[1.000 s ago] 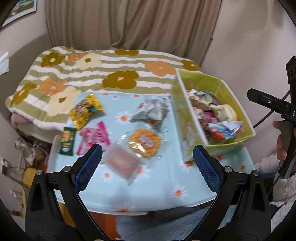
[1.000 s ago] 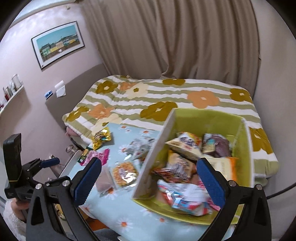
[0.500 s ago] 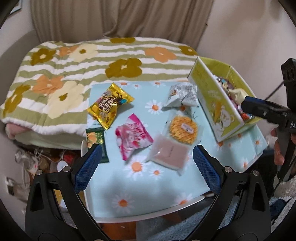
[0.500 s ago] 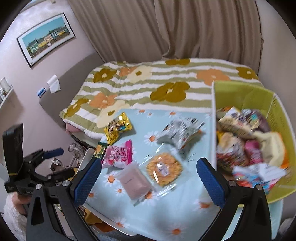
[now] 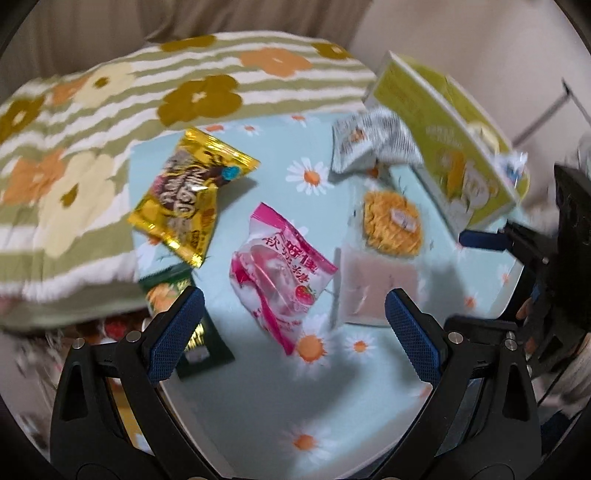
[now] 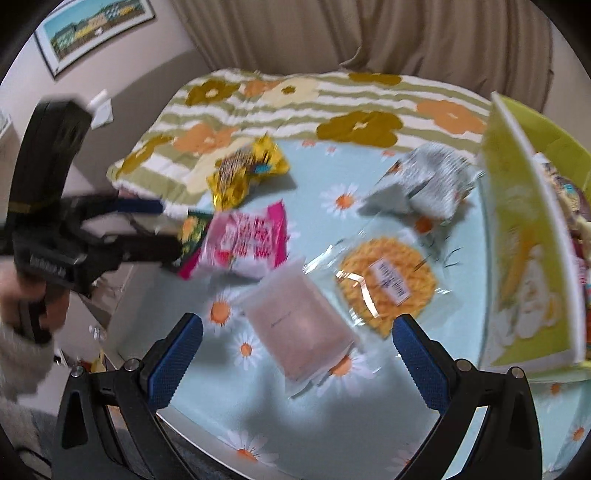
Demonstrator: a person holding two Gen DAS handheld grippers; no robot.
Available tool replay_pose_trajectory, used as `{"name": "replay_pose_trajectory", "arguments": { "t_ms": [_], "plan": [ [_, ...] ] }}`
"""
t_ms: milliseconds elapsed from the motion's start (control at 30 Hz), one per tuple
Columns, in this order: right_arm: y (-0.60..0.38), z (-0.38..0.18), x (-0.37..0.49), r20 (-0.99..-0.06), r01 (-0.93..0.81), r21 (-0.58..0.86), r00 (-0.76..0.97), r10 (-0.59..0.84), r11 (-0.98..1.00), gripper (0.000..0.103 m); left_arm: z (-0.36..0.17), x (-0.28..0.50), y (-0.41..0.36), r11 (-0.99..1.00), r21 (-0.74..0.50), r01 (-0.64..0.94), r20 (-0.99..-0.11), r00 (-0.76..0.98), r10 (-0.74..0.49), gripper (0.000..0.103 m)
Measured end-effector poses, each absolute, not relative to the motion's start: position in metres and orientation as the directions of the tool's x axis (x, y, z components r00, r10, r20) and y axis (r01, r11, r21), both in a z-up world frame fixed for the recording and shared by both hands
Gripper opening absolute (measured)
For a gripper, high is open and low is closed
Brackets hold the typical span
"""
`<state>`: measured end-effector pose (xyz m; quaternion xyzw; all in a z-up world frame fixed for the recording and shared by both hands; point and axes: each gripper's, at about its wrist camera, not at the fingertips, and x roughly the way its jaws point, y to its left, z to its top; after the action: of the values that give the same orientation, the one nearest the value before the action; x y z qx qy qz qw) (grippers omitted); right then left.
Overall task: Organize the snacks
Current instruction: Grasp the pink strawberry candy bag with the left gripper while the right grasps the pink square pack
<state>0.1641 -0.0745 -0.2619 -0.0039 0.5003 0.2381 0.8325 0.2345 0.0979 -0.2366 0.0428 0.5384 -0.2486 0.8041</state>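
Snack packets lie on the daisy-print table (image 5: pixel 258 387). A pink strawberry candy bag (image 5: pixel 280 269) lies just ahead of my open, empty left gripper (image 5: pixel 293 332). A pale pink flat packet (image 6: pixel 299 325) lies between the fingers of my open, empty right gripper (image 6: pixel 297 360). A round yellow cracker packet (image 6: pixel 386 284), a yellow-gold bag (image 5: pixel 188 195), a grey-white bag (image 5: pixel 373 144) and a small green packet (image 5: pixel 188 321) lie around. The yellow-green snack box (image 6: pixel 524 266) stands at the right, holding several packets.
A bed with a striped flower blanket (image 5: pixel 110 110) borders the table's far and left sides. Curtains (image 6: pixel 369 37) hang behind. A framed picture (image 6: pixel 96 29) hangs on the left wall. The table's near edge (image 6: pixel 207 443) is close below my right gripper.
Both grippers have come down closer to the table and swung left. The loose packets now fill the views and the box has slid to the right edge.
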Motion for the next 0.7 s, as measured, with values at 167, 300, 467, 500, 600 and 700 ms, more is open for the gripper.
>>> {"name": "replay_pose_trajectory", "arguments": {
  "t_ms": [167,300,467,500,600,700],
  "plan": [
    [-0.063,-0.281,0.162,-0.848,-0.465,0.194,0.363,0.386,0.864,0.102,-0.262,0.244,0.078,0.801,-0.102,0.589,-0.916,0.257,-0.306,0.098],
    [-0.058,-0.292,0.162,-0.850,-0.504,0.170,0.359,0.385,0.847,0.102,-0.277,0.253,0.069,0.761,-0.059,0.646,-0.930,0.241,-0.277,0.097],
    [-0.053,-0.297,0.165,-0.836,-0.572,0.158,0.357,0.417,0.805,0.101,-0.294,0.260,0.058,0.719,-0.027,0.694,-0.944,0.220,-0.247,0.084],
    [-0.051,-0.297,0.165,-0.835,-0.584,0.152,0.357,0.420,0.798,0.101,-0.296,0.261,0.056,0.714,-0.019,0.700,-0.945,0.220,-0.241,0.084],
    [-0.044,-0.301,0.168,-0.840,-0.633,0.119,0.347,0.418,0.765,0.094,-0.304,0.263,0.051,0.698,-0.004,0.716,-0.950,0.215,-0.226,0.084],
    [-0.042,-0.307,0.172,-0.847,-0.661,0.127,0.315,0.428,0.739,0.086,-0.310,0.266,0.047,0.689,-0.009,0.725,-0.954,0.201,-0.223,0.084]
  ]
}}
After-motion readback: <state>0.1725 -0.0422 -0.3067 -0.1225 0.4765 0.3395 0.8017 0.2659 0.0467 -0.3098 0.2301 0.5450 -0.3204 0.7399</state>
